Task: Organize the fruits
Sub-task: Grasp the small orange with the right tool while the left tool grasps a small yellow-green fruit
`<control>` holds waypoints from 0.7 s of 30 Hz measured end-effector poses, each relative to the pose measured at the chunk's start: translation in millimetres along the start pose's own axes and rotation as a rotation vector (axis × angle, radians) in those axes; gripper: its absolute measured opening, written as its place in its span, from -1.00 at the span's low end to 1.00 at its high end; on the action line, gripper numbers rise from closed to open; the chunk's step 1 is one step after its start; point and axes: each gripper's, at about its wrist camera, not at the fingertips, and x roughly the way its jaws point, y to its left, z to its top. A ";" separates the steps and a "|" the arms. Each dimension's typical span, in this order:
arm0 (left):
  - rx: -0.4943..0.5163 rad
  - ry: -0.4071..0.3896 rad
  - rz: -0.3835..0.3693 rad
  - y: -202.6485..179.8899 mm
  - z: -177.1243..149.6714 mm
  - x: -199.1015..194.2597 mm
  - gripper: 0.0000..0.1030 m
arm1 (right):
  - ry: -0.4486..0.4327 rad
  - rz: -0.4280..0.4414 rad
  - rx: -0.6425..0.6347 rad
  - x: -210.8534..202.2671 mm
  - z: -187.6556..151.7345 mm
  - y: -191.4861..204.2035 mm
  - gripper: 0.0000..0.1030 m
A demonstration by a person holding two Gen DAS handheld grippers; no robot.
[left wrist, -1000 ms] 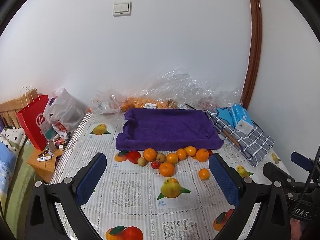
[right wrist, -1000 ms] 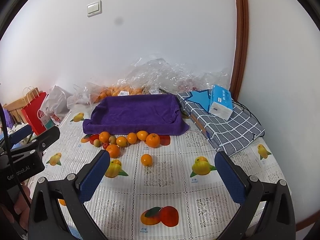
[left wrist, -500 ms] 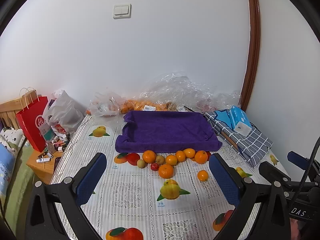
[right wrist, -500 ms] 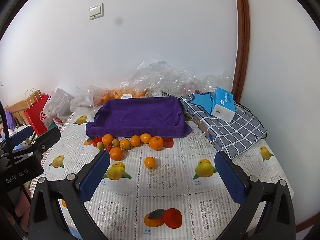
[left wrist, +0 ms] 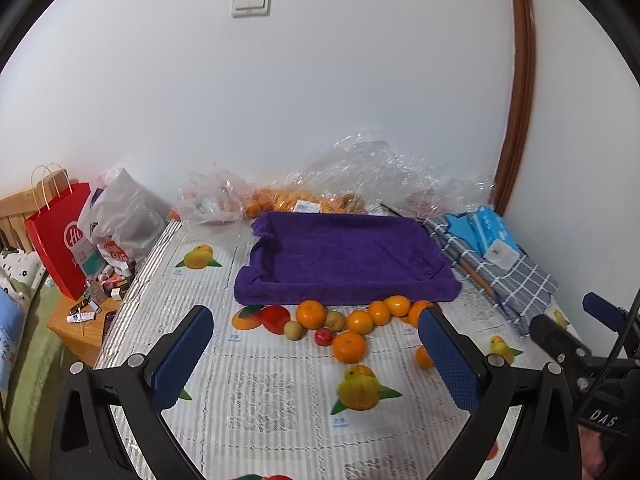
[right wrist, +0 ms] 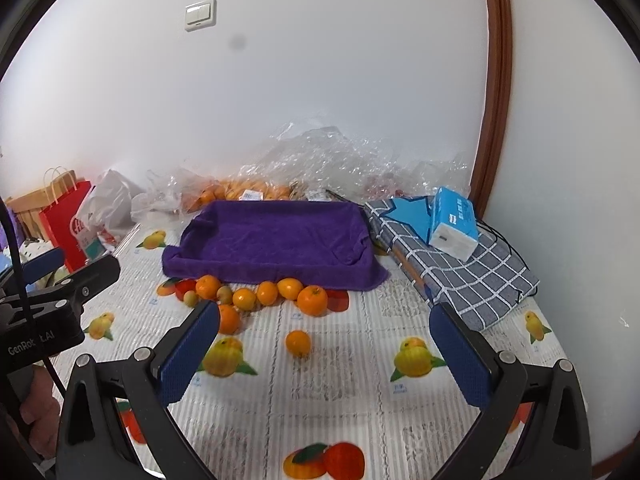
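A tray lined with a purple towel sits near the back of the table with nothing in it. Along its front edge lies a row of several oranges with small greenish fruits and a small red fruit. One large orange lies a little nearer, and a lone small orange nearer still. My left gripper hangs open above the table, short of the fruit. My right gripper is open too, with the lone orange far ahead between its fingers.
Crumpled clear plastic bags with more oranges lie against the wall. A folded checked cloth with a blue tissue pack lies right of the tray. A red paper bag stands left, off the table. The tablecloth carries printed fruit pictures.
Both grippers have tilted slightly downward, so the table and fruit sit higher in view. Fruit and tray have not moved. Both grippers stay open.
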 end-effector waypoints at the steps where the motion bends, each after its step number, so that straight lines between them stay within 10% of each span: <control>1: -0.005 0.010 -0.001 3.6 -0.6 6.4 1.00 | 0.005 0.006 0.000 6.0 0.3 0.3 0.99; 9: -0.040 0.071 0.013 36.4 -12.7 57.4 1.00 | 0.066 -0.009 0.011 68.6 -6.1 -3.2 0.93; 21: -0.072 0.209 0.025 66.3 -39.1 121.4 0.79 | 0.298 0.102 -0.023 168.1 -66.8 15.5 0.12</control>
